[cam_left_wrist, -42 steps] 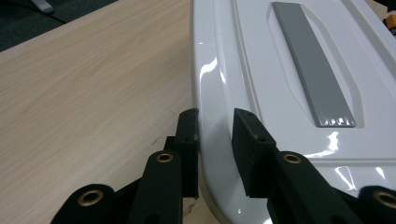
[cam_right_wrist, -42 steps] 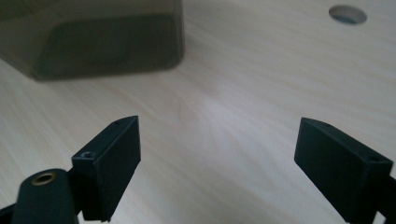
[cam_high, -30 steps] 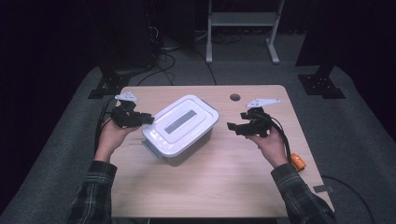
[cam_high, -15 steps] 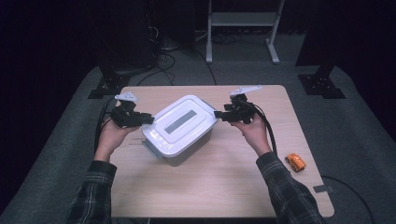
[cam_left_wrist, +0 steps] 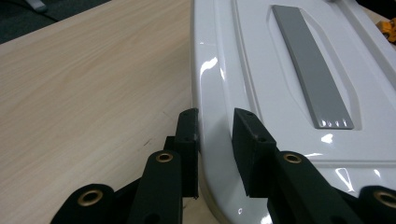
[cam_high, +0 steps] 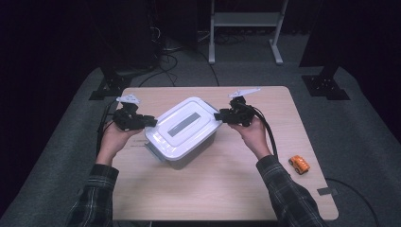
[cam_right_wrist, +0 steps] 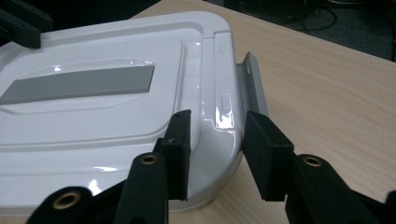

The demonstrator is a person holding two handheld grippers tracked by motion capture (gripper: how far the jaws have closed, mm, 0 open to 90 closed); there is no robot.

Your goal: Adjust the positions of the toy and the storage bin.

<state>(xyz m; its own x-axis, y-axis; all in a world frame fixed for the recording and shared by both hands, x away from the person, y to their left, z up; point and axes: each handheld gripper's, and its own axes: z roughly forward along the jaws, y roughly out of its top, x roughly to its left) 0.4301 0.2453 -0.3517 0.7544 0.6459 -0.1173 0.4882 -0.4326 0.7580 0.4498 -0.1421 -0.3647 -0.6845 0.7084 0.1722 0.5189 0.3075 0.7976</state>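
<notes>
A white plastic box [cam_high: 185,142] with a grey strip on its lid stands mid-table. My left gripper [cam_high: 150,121] is at the lid's left end. In the left gripper view its jaws [cam_left_wrist: 215,126] pinch the lid [cam_left_wrist: 280,70] at its rim, one jaw under the edge and one on top. My right gripper [cam_high: 218,115] is at the lid's right end. In the right gripper view it [cam_right_wrist: 217,135] stands open, its jaws straddling the rim of the lid [cam_right_wrist: 93,116] just in front of a grey latch [cam_right_wrist: 252,79].
A small orange toy car [cam_high: 299,164] lies near the table's right edge. The wooden table [cam_high: 213,194] has free room in front of the box. Dark stands and cables are on the floor beyond the far edge.
My right gripper has moved left from the table's right side to the box lid's right end. The left gripper has stayed at the lid's left end.
</notes>
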